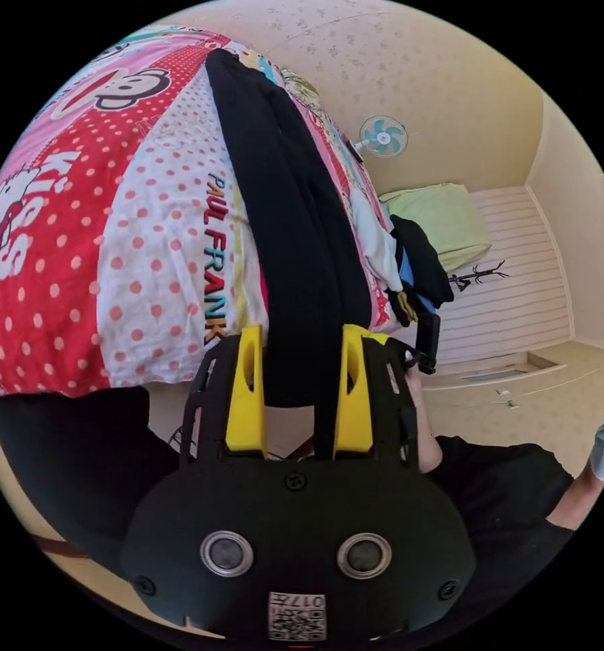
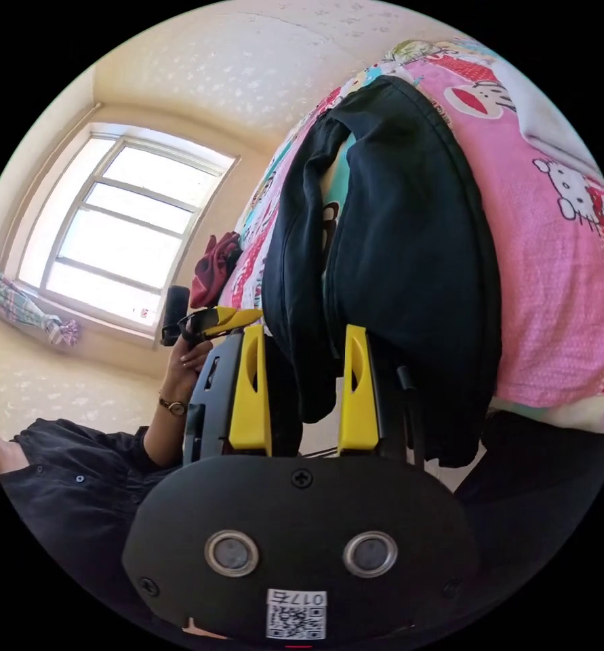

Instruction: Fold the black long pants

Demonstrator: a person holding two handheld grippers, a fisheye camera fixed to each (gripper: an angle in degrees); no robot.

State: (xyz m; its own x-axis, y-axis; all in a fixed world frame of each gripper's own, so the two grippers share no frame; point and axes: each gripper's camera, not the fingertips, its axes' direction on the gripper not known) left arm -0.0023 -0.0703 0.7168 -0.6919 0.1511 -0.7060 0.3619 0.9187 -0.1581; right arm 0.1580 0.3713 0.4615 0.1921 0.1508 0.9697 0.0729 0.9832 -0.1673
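In the left gripper view, the left gripper [image 1: 300, 380] points its two yellow jaws at the edge of a bed covered by a bright cartoon-print cotton sheet [image 1: 112, 224] in pink, red and white polka dots. The black long pants [image 1: 295, 224] lie along that sheet as a narrow dark strip, and their near end hangs off the mattress edge between the jaws. The jaws stand fairly wide apart; whether either pad presses the cloth cannot be told, as the fabric's edges merge with the dark gap. Past the pants a heap of dark and blue clothes [image 1: 417, 264] sits at the bed's edge, partly hidden by the mattress curve. A pale green folded cloth [image 1: 444, 220] and a small turquoise fan [image 1: 383, 135] lie further off. The person's black sleeve [image 1: 505, 475] is cut off at the frame's rim.

In the right gripper view, the right gripper [image 2: 305, 386] also holds its yellow jaws apart, with a thick fold of the black pants [image 2: 410, 258] drooping between them — contact unclear. The other gripper [image 2: 213, 322] shows beside it, in the person's hand [image 2: 190, 359], its jaw state unreadable. A dark red bundled cloth [image 2: 213, 264] rests on the bed near the bright window [image 2: 118, 224].
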